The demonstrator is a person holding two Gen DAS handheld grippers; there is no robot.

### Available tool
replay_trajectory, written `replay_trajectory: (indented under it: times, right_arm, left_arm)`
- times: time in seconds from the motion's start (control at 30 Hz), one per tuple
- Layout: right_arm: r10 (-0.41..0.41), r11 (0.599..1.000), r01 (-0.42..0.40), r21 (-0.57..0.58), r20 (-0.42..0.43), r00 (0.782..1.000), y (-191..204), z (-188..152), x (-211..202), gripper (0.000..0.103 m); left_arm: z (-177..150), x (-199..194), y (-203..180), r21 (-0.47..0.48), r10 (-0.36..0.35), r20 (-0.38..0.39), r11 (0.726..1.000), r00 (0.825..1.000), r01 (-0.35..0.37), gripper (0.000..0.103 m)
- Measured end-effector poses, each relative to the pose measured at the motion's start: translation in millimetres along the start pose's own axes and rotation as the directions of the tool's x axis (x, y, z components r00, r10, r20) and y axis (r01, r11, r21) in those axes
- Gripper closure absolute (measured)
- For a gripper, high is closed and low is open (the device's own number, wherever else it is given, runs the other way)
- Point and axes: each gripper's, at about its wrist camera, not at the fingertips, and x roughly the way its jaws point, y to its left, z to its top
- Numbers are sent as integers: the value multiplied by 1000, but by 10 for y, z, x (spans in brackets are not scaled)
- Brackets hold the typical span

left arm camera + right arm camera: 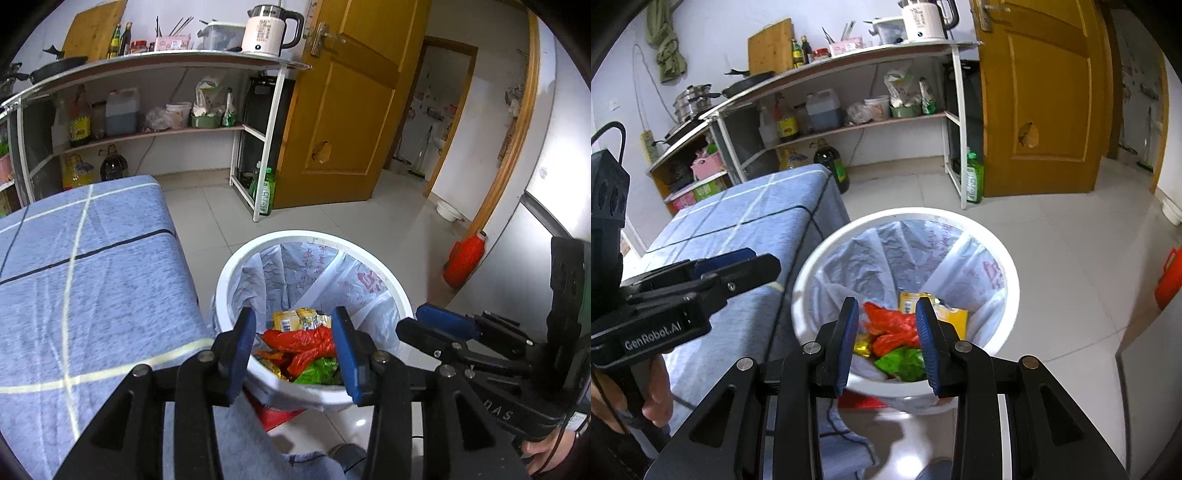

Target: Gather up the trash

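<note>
Nearest, left gripper (pixel 293 350) with blue-padded jaws apart, nothing between them, poised over the round white plastic bin (pixel 236 266) lined with a thin translucent bag. Just alongside, right gripper (pixel 886 341) likewise parted and empty, above the same bin's rim. Inside the bin, trash: crumpled red plastic wrapper (pixel 299 341), green wrapper (pixel 317 371), yellow packets (pixel 291 319). Beside the bin, table under blue checked cloth (pixel 92 277). Farther back, metal shelf rack (pixel 147 66) bearing a white electric kettle (pixel 264 31); orange wooden door (pixel 347 103) ajar.
</note>
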Motion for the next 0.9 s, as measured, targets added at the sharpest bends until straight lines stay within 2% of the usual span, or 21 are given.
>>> replay_trajectory:
  times: [0.1,0.17,0.6,0.8,0.9]
  right_arm:
    - [2,1000,-2,-6,22,1000,74,-52,-130,68]
    - [3,1000,-2,-9,35,999,123,-109,-223,57]
    - [-37,999,41,-30,102,994,347,-601,-825,57]
    - [-83,996,88,-33,132,988,423,-795,-1037,57]
    - [-81,996,84,-15,143,986,443,-881,-1122,57]
  left_arm:
    - [-65,-145,-8,9,4,14,1000,1000,-4,57]
    - [-108,-231,-24,12,4,24,1000,1000,-4,56]
    - [-570,-725,-165,50,45,69,998,997,-49,54]
    - [-767,-942,-164,31,64,95,997,993,-68,54]
    - [-848,-1022,-171,31,67,108,997,992,-71,54]
